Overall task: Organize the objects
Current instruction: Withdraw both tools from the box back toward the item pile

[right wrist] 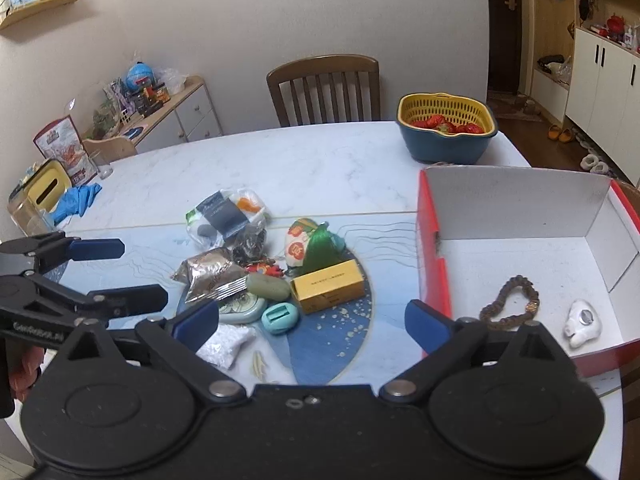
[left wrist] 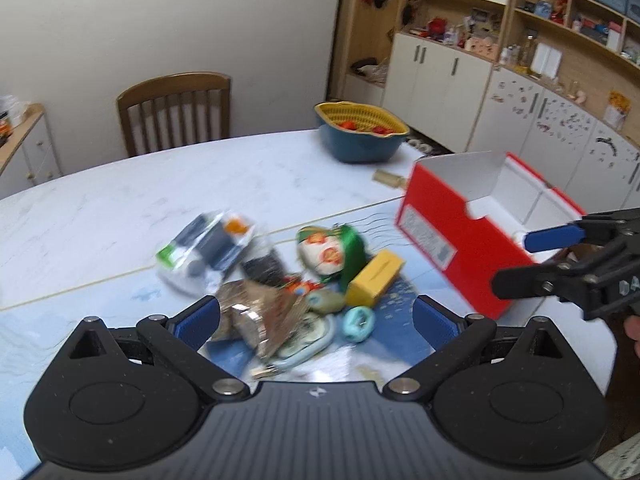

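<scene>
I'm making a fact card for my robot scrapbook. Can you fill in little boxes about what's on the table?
Box: red box, open, on the table
Inside box: brown bead bracelet, small white gadget
Pile beside box: yellow carton, silver foil packet, teal oval case, green tassel pouch
Far corner: blue and yellow basket holding red fruit
Left gripper: open, empty
Right gripper: open, empty

Print on the yellow box (right wrist: 329,286) and red box label (left wrist: 429,236) is unreadable.

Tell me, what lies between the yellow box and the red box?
Only bare table mat lies between the yellow box and the red box, seen in the right wrist view.
</scene>
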{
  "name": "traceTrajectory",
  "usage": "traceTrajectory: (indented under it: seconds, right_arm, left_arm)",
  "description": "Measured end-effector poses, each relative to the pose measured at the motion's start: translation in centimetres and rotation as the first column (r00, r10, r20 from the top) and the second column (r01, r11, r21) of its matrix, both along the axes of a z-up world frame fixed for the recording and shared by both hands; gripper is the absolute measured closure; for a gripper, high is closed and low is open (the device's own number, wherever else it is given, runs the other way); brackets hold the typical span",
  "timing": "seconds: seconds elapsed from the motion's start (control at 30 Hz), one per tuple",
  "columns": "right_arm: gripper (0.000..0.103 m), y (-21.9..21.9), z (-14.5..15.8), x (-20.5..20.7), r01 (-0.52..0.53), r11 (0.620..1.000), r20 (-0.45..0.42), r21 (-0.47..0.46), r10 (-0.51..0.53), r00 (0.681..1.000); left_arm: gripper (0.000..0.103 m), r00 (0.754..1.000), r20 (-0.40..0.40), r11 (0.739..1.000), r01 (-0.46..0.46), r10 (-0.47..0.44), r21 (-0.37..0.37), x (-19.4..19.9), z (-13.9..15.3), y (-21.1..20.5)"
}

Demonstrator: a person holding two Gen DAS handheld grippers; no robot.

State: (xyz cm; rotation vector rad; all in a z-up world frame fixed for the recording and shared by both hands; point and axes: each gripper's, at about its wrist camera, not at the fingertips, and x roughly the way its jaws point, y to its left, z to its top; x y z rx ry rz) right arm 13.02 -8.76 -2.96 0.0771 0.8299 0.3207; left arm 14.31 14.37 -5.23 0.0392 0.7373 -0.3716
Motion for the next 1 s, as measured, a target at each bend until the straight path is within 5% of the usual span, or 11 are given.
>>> traceTrajectory:
  seconds: [0.47,1.0]
  right_arm:
    - [0.005,4.5,-3.6,1.1,-0.096,0.990,-0.041,-0.103,0.092,0.995]
    - [0.017,5.8,-8.6,5.4,-0.022,0.996,-0.128,-0.087,0.010,0.992]
  left_arm:
    - [0.000,1.000,-0.003,0.998,0.008,-0.007,0.066,1.7,-4.5,2.6]
    - [0.000,0.998,-0.052,0.996,0.027,-0.023,0.086,6.6,-7.8,2.5]
